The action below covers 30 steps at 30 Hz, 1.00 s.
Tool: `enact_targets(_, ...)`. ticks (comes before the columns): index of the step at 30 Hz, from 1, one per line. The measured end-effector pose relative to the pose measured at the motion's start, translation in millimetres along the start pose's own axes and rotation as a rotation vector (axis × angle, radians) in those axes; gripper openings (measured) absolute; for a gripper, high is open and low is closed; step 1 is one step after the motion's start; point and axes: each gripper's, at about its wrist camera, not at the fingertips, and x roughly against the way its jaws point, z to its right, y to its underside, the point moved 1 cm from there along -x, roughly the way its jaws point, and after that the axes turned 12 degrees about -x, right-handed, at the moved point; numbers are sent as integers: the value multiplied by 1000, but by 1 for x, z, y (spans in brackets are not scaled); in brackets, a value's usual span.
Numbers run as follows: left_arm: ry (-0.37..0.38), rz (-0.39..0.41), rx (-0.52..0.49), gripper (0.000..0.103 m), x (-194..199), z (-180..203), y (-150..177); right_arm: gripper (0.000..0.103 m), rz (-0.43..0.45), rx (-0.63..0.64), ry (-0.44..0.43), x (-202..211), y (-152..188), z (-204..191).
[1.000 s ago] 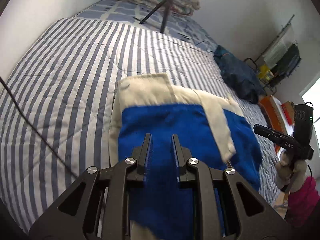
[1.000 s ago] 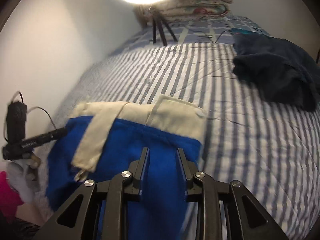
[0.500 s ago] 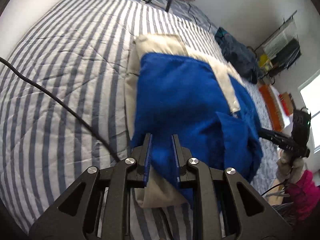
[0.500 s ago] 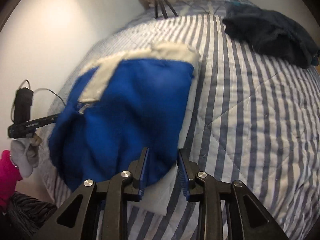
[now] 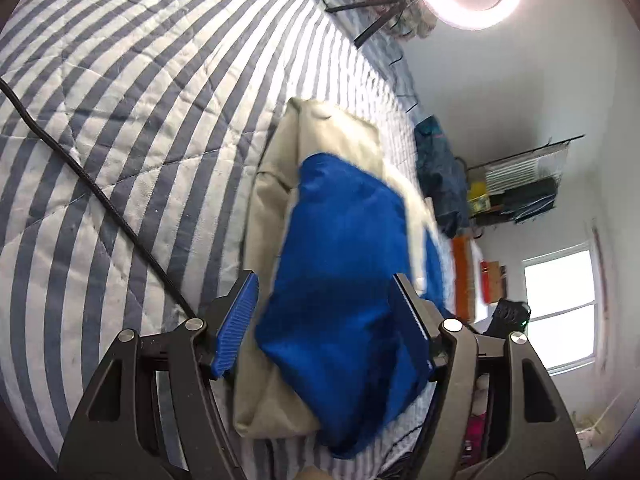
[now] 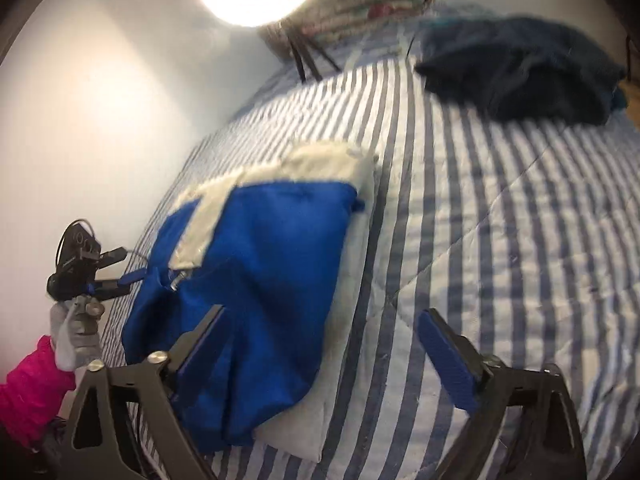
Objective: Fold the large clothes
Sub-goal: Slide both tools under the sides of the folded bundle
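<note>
Both your left gripper (image 5: pixel 325 322) and right gripper (image 6: pixel 320 344) have just opened wide, dropping the blue jacket (image 6: pixel 256 280), which now lies folded on the striped bed (image 6: pixel 500 240); this fold looks finished.

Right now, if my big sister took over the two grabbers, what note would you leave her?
Left gripper: jaws have just been opening; the blue part of the garment lies between them, pads not pressing. It also shows in the right view.
Right gripper: jaws have just been opening, wide apart over the garment's near edge, holding nothing.
Blue and cream garment: folded into a compact bundle on the striped bedspread.
Dark blue clothing: heaped further up the bed, unfolded.
Done: this fold appears laid down and let go.
Left: probably tidy the bundle, then fold the dark heap.
</note>
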Motion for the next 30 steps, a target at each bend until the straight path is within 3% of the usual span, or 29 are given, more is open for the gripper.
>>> enact_targets(8,14,-72,-25,69,-31,-1,3,86,-112,-22,-45,-33,1,12)
enact_targets(12,55,-64,11,69,-34,-13,-1,85,-122,-45,-135,-38,-5,14)
enact_targets(16,69,-60,12,69,-33,-19,0,69,-165,-103,-257,-52,-10,19)
enact_targets(21,4,-52,-64,69,-42,-3,-4,69,-155,-97,-288,-69,-12,5)
enact_targets(22,-11,-53,-81,69,-44,1,-5,64,-149,-101,-284,-72,-14,2)
enact_targets(25,-104,-61,-161,59,-46,17,-5,46,-152,-87,-238,-76,-14,-10)
enact_targets(27,-143,-62,-206,47,-44,26,-3,43,-144,-56,-203,-71,-11,-16)
enact_targets(30,-178,-48,-253,43,-41,34,0,38,-129,-23,-165,-69,-11,-25)
